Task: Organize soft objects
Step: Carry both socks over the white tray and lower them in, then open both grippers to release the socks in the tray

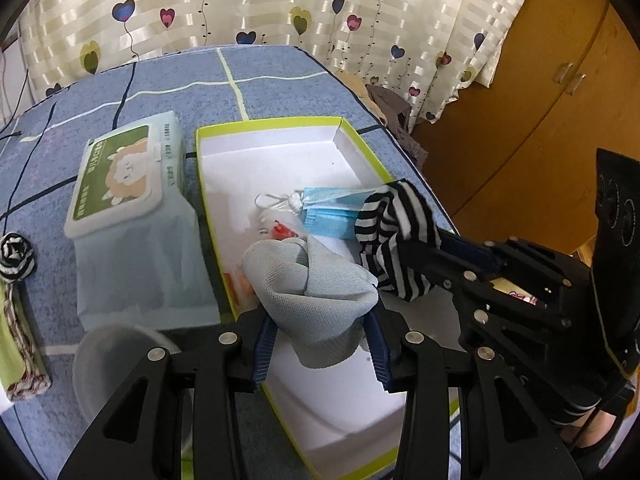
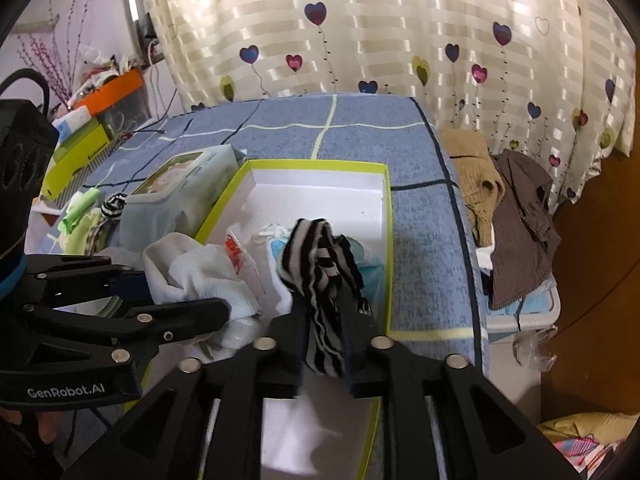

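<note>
**Both grippers over the box, a sock in each**

So the left gripper (image 1: 320, 344) has its jaws closed around a light grey sock (image 1: 316, 280), held just above the white floor of the yellow-rimmed box (image 1: 280, 122). The right gripper (image 2: 324, 344) has a black-and-white striped sock (image 2: 320, 272) between its jaws; looks pinched, though blur there makes it hard to tell. Blue face masks (image 1: 326, 216) lie in the box, a wet-wipes pack (image 1: 128, 184) just beside it.

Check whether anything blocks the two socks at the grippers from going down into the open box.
Nothing visible does. The grey sock at the left gripper and the striped sock at the right gripper hang over the lidless box; blue masks already lie inside.
</note>
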The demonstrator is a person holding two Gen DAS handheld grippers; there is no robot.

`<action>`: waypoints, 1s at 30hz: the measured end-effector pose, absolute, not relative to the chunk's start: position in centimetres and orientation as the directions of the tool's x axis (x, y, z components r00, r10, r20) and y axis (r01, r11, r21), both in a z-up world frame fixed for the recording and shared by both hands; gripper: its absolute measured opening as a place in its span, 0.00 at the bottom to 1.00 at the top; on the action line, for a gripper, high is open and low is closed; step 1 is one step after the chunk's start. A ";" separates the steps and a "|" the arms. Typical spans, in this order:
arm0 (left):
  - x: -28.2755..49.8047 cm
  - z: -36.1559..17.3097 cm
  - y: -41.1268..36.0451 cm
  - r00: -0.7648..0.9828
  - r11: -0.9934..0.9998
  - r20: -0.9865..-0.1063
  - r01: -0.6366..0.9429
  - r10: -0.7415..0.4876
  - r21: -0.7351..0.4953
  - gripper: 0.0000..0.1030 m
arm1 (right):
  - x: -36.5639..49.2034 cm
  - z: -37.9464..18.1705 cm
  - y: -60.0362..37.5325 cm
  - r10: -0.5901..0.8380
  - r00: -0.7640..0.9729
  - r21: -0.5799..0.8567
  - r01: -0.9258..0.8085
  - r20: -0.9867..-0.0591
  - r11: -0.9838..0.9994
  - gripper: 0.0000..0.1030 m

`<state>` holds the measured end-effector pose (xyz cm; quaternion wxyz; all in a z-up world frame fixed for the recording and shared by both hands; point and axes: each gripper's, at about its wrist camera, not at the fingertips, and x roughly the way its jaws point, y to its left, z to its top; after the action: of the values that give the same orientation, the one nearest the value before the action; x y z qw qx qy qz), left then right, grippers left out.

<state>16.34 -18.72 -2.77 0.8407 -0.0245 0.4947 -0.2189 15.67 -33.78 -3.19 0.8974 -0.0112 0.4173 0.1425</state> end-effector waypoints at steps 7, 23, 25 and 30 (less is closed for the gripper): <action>14.6 -1.4 -18.2 0.453 0.894 -0.794 0.379 -0.405 -0.239 0.44 | 13.0 -2.1 -33.7 0.232 0.632 0.088 -0.250 -0.740 0.964 0.41; 12.8 0.3 -17.5 0.489 0.875 -0.754 0.424 -0.439 -0.235 0.47 | 9.1 -0.7 -34.0 0.193 0.658 0.072 -0.208 -0.727 0.976 0.51; 12.9 0.4 -17.6 0.492 0.872 -0.751 0.433 -0.440 -0.227 0.47 | 9.2 -0.8 -34.0 0.194 0.659 0.073 -0.207 -0.726 0.976 0.51; 13.9 -0.8 -19.0 0.439 0.855 -0.780 0.466 -0.446 -0.227 0.47 | 9.2 -0.9 -33.9 0.194 0.655 0.076 -0.204 -0.731 0.976 0.52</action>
<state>13.91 -19.03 -0.84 0.8483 0.0110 0.4562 -0.2687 9.17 -33.94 -0.93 0.9095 -0.0064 0.4009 0.1095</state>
